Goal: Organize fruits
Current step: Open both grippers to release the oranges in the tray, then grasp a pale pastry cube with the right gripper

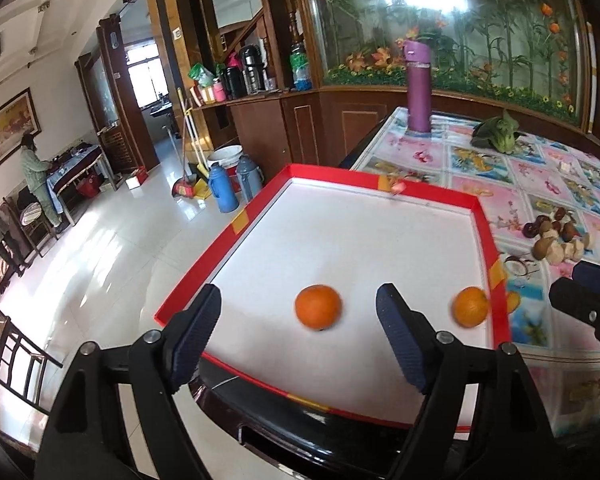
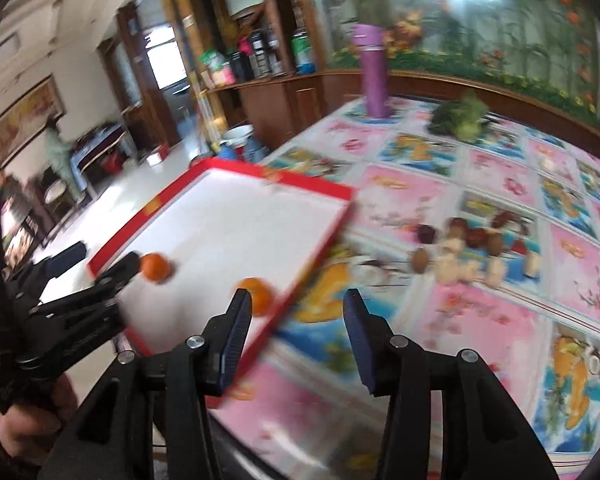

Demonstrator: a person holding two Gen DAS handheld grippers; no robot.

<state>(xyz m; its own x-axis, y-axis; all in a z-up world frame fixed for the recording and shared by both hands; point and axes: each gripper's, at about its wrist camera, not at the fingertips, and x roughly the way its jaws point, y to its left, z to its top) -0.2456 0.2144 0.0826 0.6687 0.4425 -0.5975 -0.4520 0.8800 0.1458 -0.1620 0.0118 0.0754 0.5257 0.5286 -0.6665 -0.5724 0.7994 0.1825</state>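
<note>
Two oranges lie in a red-rimmed white tray [image 1: 260, 204] at the table's left edge. One orange [image 1: 318, 306] sits between the fingers of my left gripper [image 1: 298, 312], which is open above it. The other orange [image 1: 470, 306] rests against the tray's right rim. In the blurred right wrist view the same tray [image 2: 316, 188] holds the left orange [image 2: 156, 267] and the right orange [image 2: 260, 295]. My right gripper [image 2: 298, 312] is open and empty over the tray's right rim and the tablecloth. My left gripper [image 2: 108, 276] shows there too, held by a hand.
A pile of brown and pale small fruits [image 1: 560, 236] [image 2: 472, 248] lies on the flowered tablecloth [image 2: 480, 320] right of the tray. A purple bottle [image 1: 419, 84] and a leafy vegetable [image 1: 498, 132] stand farther back. A person [image 1: 36, 176] stands far left across the tiled floor.
</note>
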